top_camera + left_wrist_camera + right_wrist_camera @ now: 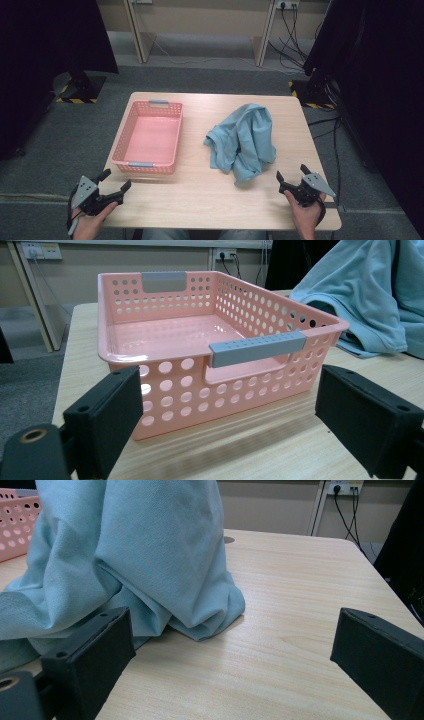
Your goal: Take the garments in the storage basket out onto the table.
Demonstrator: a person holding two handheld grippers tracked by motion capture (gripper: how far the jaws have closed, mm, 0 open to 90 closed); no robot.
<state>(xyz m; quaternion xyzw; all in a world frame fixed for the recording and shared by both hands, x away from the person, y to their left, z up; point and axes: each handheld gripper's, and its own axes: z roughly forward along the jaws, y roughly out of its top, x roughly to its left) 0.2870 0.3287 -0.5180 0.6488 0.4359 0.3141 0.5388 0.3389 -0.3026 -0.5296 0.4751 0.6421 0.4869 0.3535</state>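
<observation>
A crumpled light blue garment lies right of centre on the wooden table. Left of it stands an empty pink perforated basket with grey handles. My left gripper is open near the table's front left corner, just short of the basket, with the garment off to its right. My right gripper is open at the front right, close to the garment's near edge. Both pairs of jaws hold nothing.
Black curtains hang at both sides, on stands with yellow-black bases. Cables run to wall sockets behind the table. Grey carpet surrounds the table. A corner of the basket sits behind the garment in the right gripper view.
</observation>
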